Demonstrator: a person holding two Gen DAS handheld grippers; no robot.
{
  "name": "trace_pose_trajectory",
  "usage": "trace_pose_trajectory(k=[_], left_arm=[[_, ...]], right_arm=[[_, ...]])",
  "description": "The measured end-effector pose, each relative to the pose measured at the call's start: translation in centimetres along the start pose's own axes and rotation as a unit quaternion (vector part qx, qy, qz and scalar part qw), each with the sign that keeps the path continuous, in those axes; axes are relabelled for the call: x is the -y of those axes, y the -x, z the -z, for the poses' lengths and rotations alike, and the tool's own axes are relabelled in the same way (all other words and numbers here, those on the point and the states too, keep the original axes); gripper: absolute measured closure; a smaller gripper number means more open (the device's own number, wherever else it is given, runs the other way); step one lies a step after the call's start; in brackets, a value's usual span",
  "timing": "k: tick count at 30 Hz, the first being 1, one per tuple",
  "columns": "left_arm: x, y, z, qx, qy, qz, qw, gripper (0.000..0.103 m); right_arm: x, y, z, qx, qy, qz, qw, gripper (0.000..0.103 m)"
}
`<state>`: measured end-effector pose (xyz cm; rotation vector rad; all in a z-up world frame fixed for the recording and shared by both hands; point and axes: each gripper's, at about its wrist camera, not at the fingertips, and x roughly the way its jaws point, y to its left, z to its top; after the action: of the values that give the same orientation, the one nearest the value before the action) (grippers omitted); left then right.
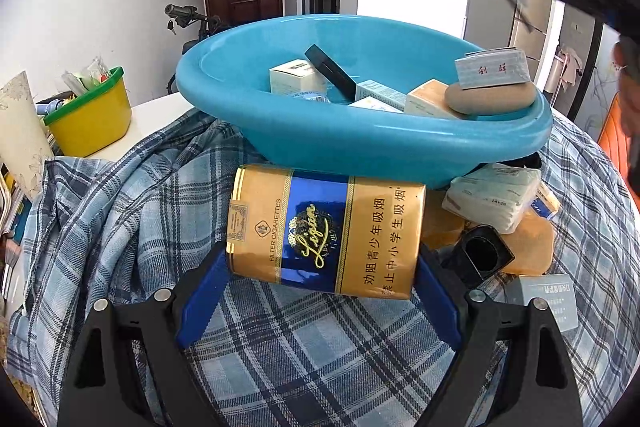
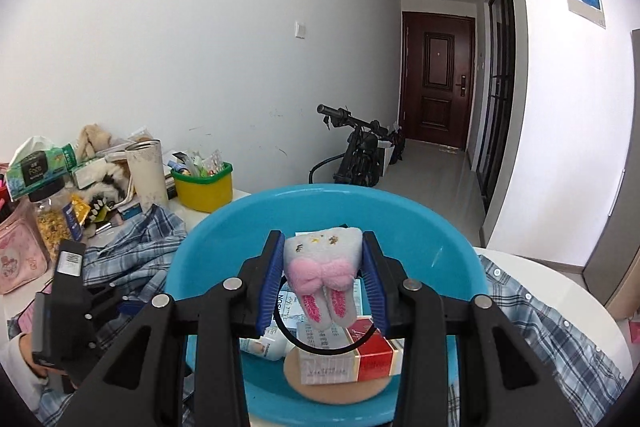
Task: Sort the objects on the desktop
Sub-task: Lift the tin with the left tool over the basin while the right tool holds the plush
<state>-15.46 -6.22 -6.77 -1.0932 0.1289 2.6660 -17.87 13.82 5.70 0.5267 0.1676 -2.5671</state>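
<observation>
A: Between the blue pads of the left tongs [image 1: 322, 267], in the left wrist view, sits a gold cigarette pack [image 1: 326, 231]. It lies sideways, with a deep blue band across the middle, a gilt script logo and Chinese warning text down one end.

B: Are the tongs closed on it?

A: Yes, one pad presses each short end of the pack. It is just in front of the blue basin [image 1: 360, 131], above the plaid cloth [image 1: 280, 347] that covers the counter.

B: What is in the basin?

A: Several small boxes, a flat black case leaning among them, and a tan oval pad [image 1: 490, 99] on the near rim with a grey-white box on top. Beside the pack on the cloth lie a tissue packet [image 1: 492, 195] and an orange object, partly hidden.

B: And the right wrist view?

A: The right tongs [image 2: 323, 279] grip a plush charm [image 2: 322, 275], held over the same blue basin [image 2: 208, 247]. It is white and tooth-shaped, with small gold marks on top, a fluffy pink bow across the middle and two pink-stitched prongs hanging down. A black elastic loop [image 2: 324, 341] hangs beneath it.

B: Below that?

A: A red and white box [image 2: 352, 357] resting on the tan pad, inside the basin. The left tongs show at the lower left edge.
</observation>
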Motion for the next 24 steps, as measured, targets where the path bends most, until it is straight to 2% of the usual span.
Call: trace_pose_trajectory(k=[5,14,19,24], left_arm=[[-0.5,-0.1,0.0,-0.001,0.011,0.002,0.9999,0.014],[0.0,0.5,0.1,0.011,0.0,-0.007,0.9999,0.014],[0.3,1.1,0.2,0.023,-0.023,-0.041,0.9987,0.014],[-0.6,1.9,0.1,0.028,-0.003,-0.033,0.9991,0.014]], right_arm=[[1.0,-1.0,1.1,-0.01,-0.017,-0.001,1.0,0.066],[1.9,-0.6,1.1,0.005,-0.03,0.0,1.0,0.066],[1.8,-0.5,0.9,0.007,-0.034,-0.005,0.999,0.066],[1.7,-0.2,0.8,0.014,-0.034,-0.002,0.999,0.066]])
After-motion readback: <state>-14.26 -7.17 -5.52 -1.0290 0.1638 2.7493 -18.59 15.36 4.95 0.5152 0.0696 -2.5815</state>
